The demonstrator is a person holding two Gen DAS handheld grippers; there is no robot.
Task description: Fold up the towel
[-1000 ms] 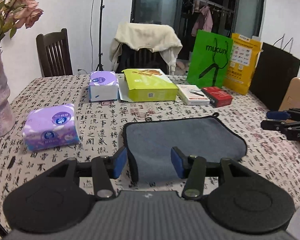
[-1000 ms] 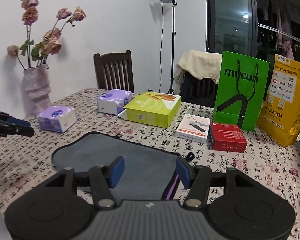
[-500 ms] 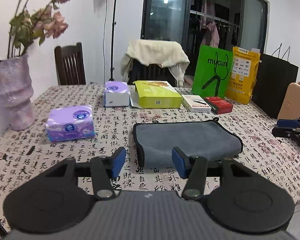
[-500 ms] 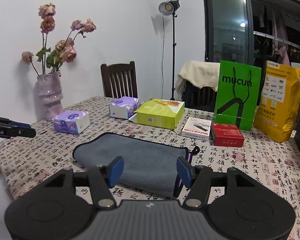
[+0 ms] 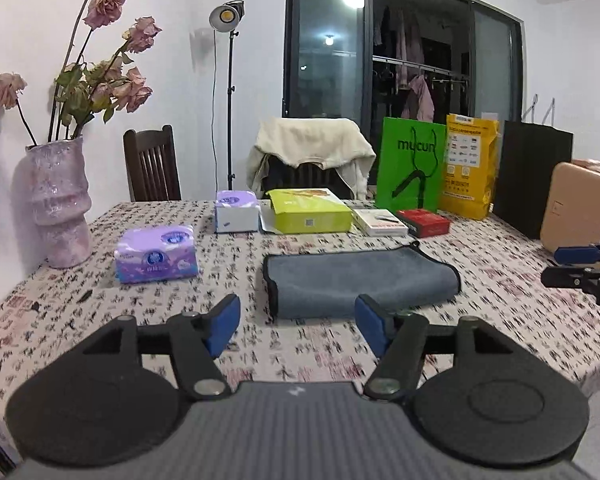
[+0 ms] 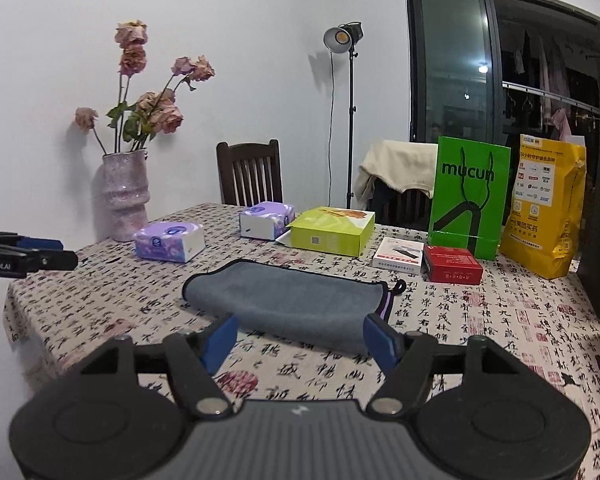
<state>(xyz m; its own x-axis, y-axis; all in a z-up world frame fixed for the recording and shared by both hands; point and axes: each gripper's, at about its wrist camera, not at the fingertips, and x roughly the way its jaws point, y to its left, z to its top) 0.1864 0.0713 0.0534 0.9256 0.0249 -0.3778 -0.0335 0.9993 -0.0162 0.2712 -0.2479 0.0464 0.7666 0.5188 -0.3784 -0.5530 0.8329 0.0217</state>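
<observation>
The grey towel (image 5: 360,280) lies on the patterned tablecloth (image 5: 100,304) ahead of both sets of jaws, already doubled over on itself into a flat, long rectangle; from the right wrist view a purple inner edge shows at the corner nearest the right-hand jaw, with a small hanging loop beside it, which reads as two layers stacked; the fold looks fairly square, though the near edge sags a little. The left gripper (image 5: 298,326) hangs above the table with its jaws spread wide and nothing between the blue pads; the towel's left end sits just beyond and between them, not touched. The right gripper (image 6: 300,336) likewise stands wide and empty, the towel's near edge lying just past its jaws and apart from them; each gripper shows at the edge of the other's view, well out to the side. My judgement is that at least one fold is done and the cloth is released; whether another fold across the short way is wanted I cannot tell from the task line, but if so, one end would need pinching and carrying over to the other. Beyond the towel, well past the jaws, stand a purple tissue pack (image 5: 156,254), a green box (image 5: 310,212) and a green bag (image 6: 470,196), none in the way.
</observation>
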